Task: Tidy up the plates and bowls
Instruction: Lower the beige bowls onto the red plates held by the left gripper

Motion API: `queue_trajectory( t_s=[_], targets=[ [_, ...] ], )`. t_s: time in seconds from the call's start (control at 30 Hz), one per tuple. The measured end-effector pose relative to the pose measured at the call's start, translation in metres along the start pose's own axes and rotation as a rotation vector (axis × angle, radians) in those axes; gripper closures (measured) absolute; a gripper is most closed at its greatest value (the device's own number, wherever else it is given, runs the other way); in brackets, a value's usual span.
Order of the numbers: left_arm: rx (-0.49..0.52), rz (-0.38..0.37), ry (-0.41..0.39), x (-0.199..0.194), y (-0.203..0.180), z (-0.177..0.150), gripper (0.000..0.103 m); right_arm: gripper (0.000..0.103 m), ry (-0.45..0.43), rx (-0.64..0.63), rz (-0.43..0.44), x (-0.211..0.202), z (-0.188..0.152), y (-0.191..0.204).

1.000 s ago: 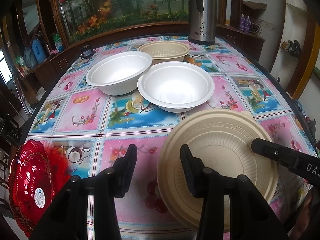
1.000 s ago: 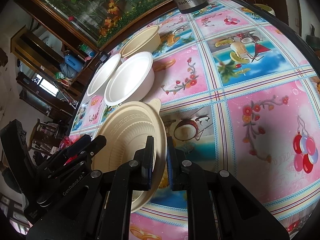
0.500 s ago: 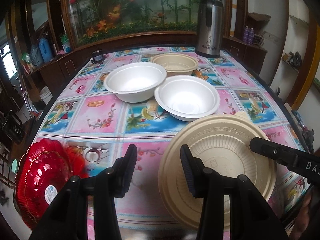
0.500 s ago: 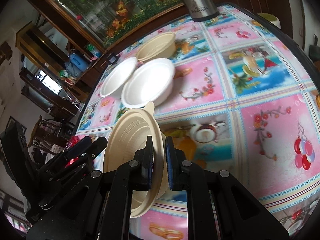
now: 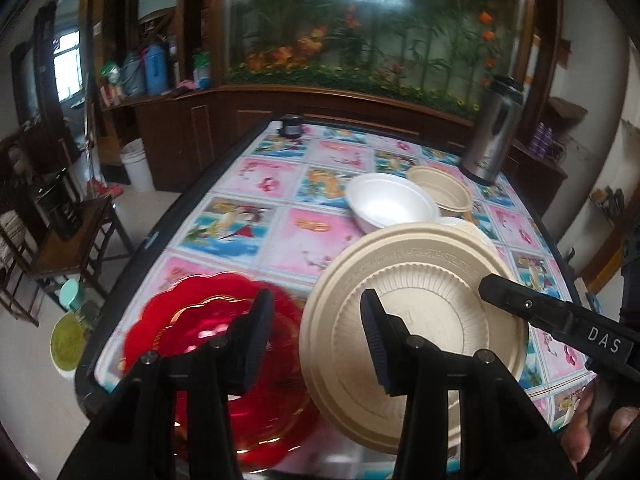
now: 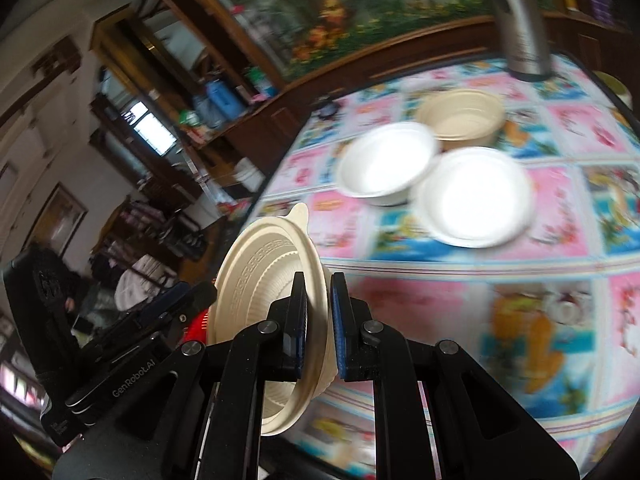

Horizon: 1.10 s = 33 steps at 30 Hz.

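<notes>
My right gripper point(image 6: 318, 284) is shut on the rim of a beige ribbed plate point(image 6: 260, 264) and holds it tilted in the air. In the left wrist view the plate point(image 5: 424, 280) hangs above the table's near left part, beside a stack of red plates point(image 5: 192, 320). My left gripper point(image 5: 316, 336) is open. The plate's left rim lies between its fingers and neither pad presses on it. Farther back stand a white bowl point(image 5: 386, 204), a second white bowl point(image 6: 476, 196) and a beige bowl point(image 5: 440, 188).
The table point(image 5: 304, 248) wears a bright picture-tile cloth, and its left edge falls away to the floor. A steel thermos point(image 5: 492, 132) stands at the far right. A small black item point(image 5: 292, 126) sits at the far edge. A wooden chair point(image 5: 60, 240) is on the left.
Both grippers rose and swung left with the beige plate. The red plates moved from the left edge of the left wrist view to under its fingers. The bowls look farther off.
</notes>
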State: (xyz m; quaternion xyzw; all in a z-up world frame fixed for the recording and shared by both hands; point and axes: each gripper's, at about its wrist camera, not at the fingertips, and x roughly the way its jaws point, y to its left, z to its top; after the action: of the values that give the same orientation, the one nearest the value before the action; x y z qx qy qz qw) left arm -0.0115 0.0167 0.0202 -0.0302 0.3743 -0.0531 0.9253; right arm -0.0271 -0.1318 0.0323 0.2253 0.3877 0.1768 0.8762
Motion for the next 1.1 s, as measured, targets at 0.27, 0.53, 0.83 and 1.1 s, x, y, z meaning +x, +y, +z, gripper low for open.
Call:
queue_trajectory(
  t_s=[0.27,0.53,0.83,1.1],
  targets=[
    [-0.109,0.102,-0.010,-0.023,0.078,-0.005,0.058,0.092,0.083,-0.090,0.091,0.058,-0.013,0.071],
    [-0.175,0.090,0.104,0.012,0.114,-0.027,0.058,0.092,0.198,-0.141,0.072,0.114,-0.043,0.091],
    [-0.216,0.104,0.192,0.033,0.137,-0.043,0.058,0.092,0.216,-0.122,0.003,0.140,-0.049,0.073],
    [-0.201,0.129,0.256,0.047,0.138,-0.047,0.057,0.091,0.276,-0.129,-0.057,0.163,-0.052,0.057]
  ],
)
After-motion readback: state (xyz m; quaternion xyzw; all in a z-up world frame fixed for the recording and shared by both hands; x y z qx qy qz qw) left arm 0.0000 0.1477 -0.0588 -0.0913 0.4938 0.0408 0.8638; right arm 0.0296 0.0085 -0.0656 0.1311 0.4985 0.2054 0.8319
